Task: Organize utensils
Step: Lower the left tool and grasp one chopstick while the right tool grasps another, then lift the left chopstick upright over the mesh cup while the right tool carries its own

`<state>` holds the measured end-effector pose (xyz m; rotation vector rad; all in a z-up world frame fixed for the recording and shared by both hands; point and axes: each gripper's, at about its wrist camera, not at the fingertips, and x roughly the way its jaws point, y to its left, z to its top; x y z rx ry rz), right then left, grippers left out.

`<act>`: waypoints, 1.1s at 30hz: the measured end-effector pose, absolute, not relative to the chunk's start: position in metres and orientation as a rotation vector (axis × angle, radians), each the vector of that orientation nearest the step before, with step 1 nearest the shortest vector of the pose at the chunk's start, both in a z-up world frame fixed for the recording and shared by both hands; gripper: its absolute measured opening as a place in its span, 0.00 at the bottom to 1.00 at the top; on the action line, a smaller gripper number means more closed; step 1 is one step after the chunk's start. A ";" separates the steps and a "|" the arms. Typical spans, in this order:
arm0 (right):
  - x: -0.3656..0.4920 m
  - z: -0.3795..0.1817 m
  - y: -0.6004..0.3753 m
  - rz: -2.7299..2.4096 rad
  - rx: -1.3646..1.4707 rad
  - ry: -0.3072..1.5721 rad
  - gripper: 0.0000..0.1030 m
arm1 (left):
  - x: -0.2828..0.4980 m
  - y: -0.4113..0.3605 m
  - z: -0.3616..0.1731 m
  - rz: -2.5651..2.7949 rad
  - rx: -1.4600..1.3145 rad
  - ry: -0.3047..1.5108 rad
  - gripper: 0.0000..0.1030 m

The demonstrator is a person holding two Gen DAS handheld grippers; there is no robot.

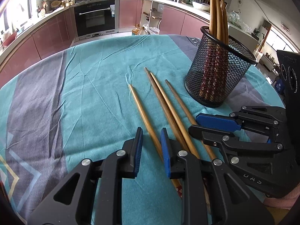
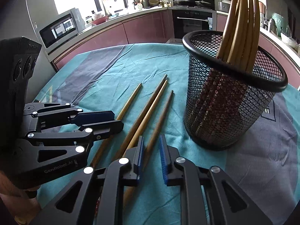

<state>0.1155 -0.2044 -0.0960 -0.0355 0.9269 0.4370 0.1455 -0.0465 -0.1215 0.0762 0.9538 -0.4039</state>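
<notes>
chopsticks (image 2: 142,112): four loose on the teal cloth (image 1: 93,93), roughly parallel, tips toward the mesh holder (image 2: 230,112) side, ready for picking | right gripper (image 2: 151,155): narrow gap straddling the rightmost stick, contact unclear | left gripper (image 1: 150,150): narrowly open astride the leftmost stick, holding nothing | holder: upright, more chopsticks inside

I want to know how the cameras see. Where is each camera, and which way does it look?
Left wrist view: sits on the left gripper, looking down along it at four loose wooden chopsticks on the teal tablecloth; the right gripper shows too.
Right wrist view: sits on the right gripper, same direction; the left gripper shows.
Both share the chopsticks, cloth and black mesh cup.
</notes>
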 end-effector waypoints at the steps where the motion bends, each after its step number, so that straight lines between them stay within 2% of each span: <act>1: 0.116 -0.096 -0.205 0.433 -0.031 0.926 0.11 | 0.147 -0.047 -0.121 -0.400 0.079 0.953 0.18; 11: 0.114 -0.095 -0.222 0.430 0.053 0.929 0.05 | 0.144 -0.043 -0.123 -0.369 0.030 0.942 0.08; 20: 0.102 -0.081 -0.231 0.464 0.083 0.891 0.05 | 0.134 -0.035 -0.115 -0.386 -0.002 0.931 0.07; 33: 0.082 -0.045 -0.254 0.527 0.157 0.794 0.05 | 0.106 -0.018 -0.066 -0.504 -0.066 0.833 0.07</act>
